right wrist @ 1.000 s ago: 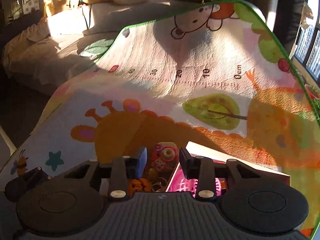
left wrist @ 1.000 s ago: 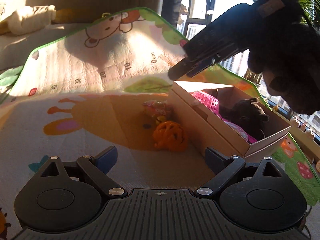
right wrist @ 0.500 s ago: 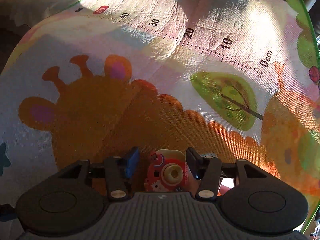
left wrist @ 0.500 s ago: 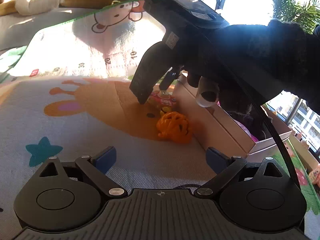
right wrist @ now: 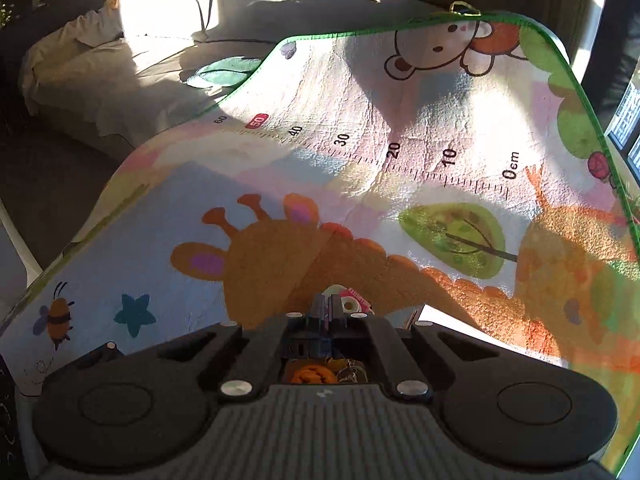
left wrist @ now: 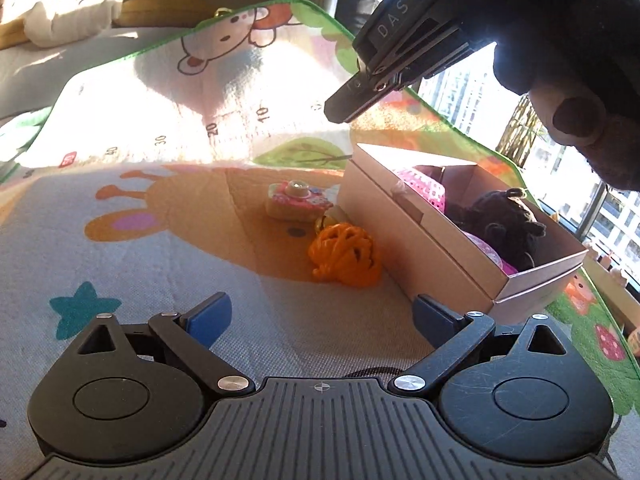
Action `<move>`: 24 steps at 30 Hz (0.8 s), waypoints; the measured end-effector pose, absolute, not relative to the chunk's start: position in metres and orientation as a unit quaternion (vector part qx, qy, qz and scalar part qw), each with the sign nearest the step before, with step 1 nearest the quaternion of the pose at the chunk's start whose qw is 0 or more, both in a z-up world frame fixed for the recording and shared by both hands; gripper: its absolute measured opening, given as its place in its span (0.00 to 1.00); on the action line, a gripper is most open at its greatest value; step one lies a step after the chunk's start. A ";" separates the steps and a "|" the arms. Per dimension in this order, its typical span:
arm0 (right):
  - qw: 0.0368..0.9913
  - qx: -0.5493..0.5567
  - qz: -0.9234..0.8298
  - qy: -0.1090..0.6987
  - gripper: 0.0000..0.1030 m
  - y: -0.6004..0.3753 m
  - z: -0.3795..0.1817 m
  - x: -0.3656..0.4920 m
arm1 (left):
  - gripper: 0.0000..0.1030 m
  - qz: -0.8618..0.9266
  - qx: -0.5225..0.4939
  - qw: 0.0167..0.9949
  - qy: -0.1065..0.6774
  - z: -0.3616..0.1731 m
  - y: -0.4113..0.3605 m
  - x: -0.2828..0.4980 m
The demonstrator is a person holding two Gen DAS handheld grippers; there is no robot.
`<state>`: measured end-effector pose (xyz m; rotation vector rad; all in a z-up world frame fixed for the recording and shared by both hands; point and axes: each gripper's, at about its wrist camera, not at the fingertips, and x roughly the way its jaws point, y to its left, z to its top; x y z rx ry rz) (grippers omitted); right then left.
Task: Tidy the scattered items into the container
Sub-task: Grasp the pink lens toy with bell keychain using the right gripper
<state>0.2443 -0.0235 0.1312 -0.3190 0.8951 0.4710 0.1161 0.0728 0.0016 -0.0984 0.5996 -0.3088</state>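
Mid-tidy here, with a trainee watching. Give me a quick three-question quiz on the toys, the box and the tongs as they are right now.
1. True or false: the right tongs are shut on the pink toy camera.
2. Which of these is inside the box? A: toy camera. B: black plush toy. C: book.
3. Fill in: the left tongs stand ___ (open or shut).

Key: 1 false, they are shut on nothing and the camera lies on the mat; 2 B; 3 open.
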 end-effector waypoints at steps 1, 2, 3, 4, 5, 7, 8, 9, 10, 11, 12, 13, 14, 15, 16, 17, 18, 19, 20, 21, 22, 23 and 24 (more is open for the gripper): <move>0.860 -0.148 0.214 0.438 0.24 -0.022 0.124 0.251 | 0.97 -0.151 -0.044 0.944 0.291 0.002 0.072 0.115; 0.858 -0.146 0.206 0.447 0.34 -0.021 0.114 0.259 | 0.97 -0.150 -0.043 0.945 0.288 0.002 0.072 0.114; 0.856 -0.148 0.202 0.451 0.54 -0.018 0.105 0.265 | 0.97 -0.151 -0.045 0.945 0.285 0.002 0.072 0.113; 0.856 -0.157 0.199 0.450 0.60 -0.015 0.099 0.270 | 0.97 -0.152 -0.049 0.946 0.284 0.002 0.074 0.112; 0.856 -0.171 0.196 0.446 0.60 -0.011 0.093 0.276 | 0.97 -0.153 -0.054 0.945 0.284 0.002 0.075 0.113; 0.852 -0.197 0.196 0.444 0.60 -0.002 0.083 0.287 | 0.98 -0.157 -0.064 0.943 0.288 0.001 0.078 0.115; 0.848 -0.204 0.199 0.448 0.60 0.002 0.079 0.292 | 0.98 -0.159 -0.069 0.941 0.290 0.000 0.079 0.116; 0.842 -0.209 0.203 0.453 0.60 0.005 0.074 0.296 | 0.98 -0.161 -0.074 0.940 0.293 0.000 0.080 0.117; 0.837 -0.212 0.208 0.459 0.60 0.008 0.069 0.299 | 0.98 -0.163 -0.079 0.939 0.294 -0.001 0.082 0.118; 0.831 -0.211 0.213 0.468 0.60 0.011 0.064 0.303 | 0.98 -0.163 -0.084 0.938 0.295 -0.001 0.083 0.118; 0.825 -0.208 0.217 0.478 0.61 0.012 0.060 0.306 | 0.98 -0.162 -0.089 0.937 0.296 -0.001 0.085 0.118; 0.819 -0.205 0.219 0.489 0.63 0.014 0.055 0.309 | 0.98 -0.163 -0.093 0.936 0.297 -0.002 0.086 0.119; 0.820 -0.207 0.217 0.487 0.65 0.015 0.052 0.310 | 0.98 -0.164 -0.096 0.935 0.298 -0.002 0.087 0.119; 0.820 -0.214 0.216 0.484 0.65 0.017 0.050 0.309 | 0.98 -0.164 -0.098 0.935 0.299 -0.002 0.088 0.119; 0.822 -0.223 0.213 0.479 0.54 0.018 0.050 0.307 | 0.98 -0.165 -0.098 0.935 0.299 -0.002 0.088 0.119; 0.827 -0.230 0.208 0.469 0.46 0.018 0.052 0.304 | 0.98 -0.165 -0.097 0.935 0.298 -0.002 0.087 0.119; 0.830 -0.221 0.212 0.467 0.41 0.016 0.055 0.301 | 0.98 -0.167 -0.096 0.935 0.297 -0.002 0.087 0.118; 0.835 -0.202 0.214 0.465 0.41 0.012 0.060 0.298 | 0.98 -0.167 -0.095 0.936 0.296 -0.001 0.086 0.118; 0.840 -0.189 0.217 0.460 0.41 0.008 0.065 0.293 | 0.98 -0.168 -0.093 0.936 0.294 -0.001 0.086 0.117; 0.846 -0.180 0.227 0.448 0.40 0.005 0.074 0.284 | 0.98 -0.168 -0.091 0.937 0.293 -0.001 0.085 0.117; 0.852 -0.174 0.233 0.436 0.40 0.001 0.082 0.276 | 0.98 -0.169 -0.090 0.937 0.292 0.000 0.085 0.116; 0.857 -0.165 0.237 0.427 0.40 -0.004 0.091 0.266 | 0.98 -0.169 -0.089 0.937 0.291 0.000 0.085 0.116; 0.861 -0.149 0.244 0.421 0.40 -0.011 0.102 0.256 | 0.98 -0.169 -0.088 0.938 0.290 0.000 0.085 0.115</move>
